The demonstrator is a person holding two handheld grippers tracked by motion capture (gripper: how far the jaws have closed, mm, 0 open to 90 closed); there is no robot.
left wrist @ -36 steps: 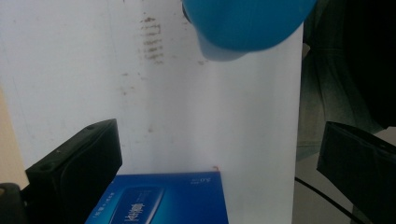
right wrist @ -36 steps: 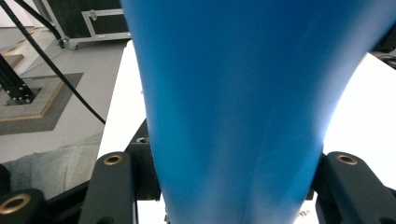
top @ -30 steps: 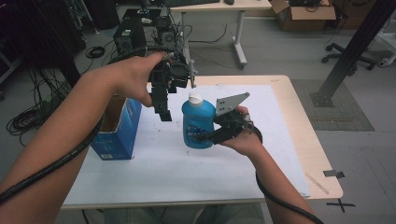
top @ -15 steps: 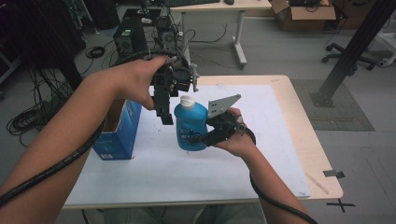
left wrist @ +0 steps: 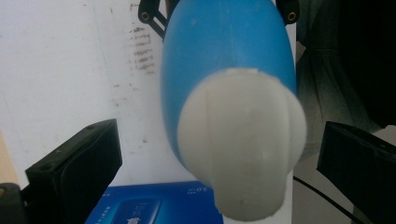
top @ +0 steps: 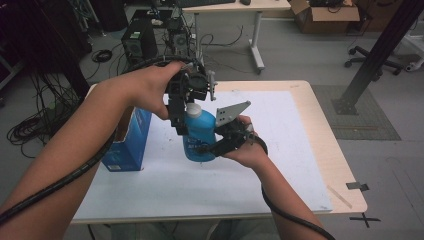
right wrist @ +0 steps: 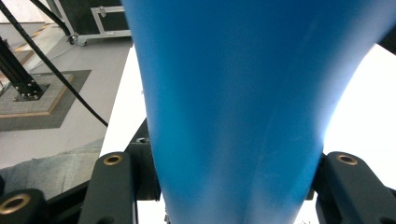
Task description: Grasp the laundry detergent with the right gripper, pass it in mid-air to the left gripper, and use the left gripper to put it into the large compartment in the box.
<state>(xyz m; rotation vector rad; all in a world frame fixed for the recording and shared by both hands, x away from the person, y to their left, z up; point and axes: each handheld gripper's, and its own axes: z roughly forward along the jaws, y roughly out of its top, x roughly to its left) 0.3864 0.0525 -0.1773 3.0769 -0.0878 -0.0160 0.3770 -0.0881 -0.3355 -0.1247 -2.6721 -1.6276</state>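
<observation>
— Right claw (top: 212,147)?
— Clamped on blue bottle's (top: 199,135) body, held above desk (top: 280,150).
— Left claw (top: 182,117)?
— Open, straddling white cap (left wrist: 243,149) from above, not pressing; blue box (top: 127,145) just beyond.

A: so where's the bottle (top: 199,135) sitting? on the table (top: 280,165)?

B: nah, it's hanging above the middle of it, sitting between the right gripper (top: 212,146)'s jaws, with that hand to its right.

A: and the left gripper (top: 187,107)?

B: hovering right over the cap (left wrist: 243,151), jaws standing either side of it, not touching. The box (top: 127,145) is standing on the table, left of the bottle.
</observation>
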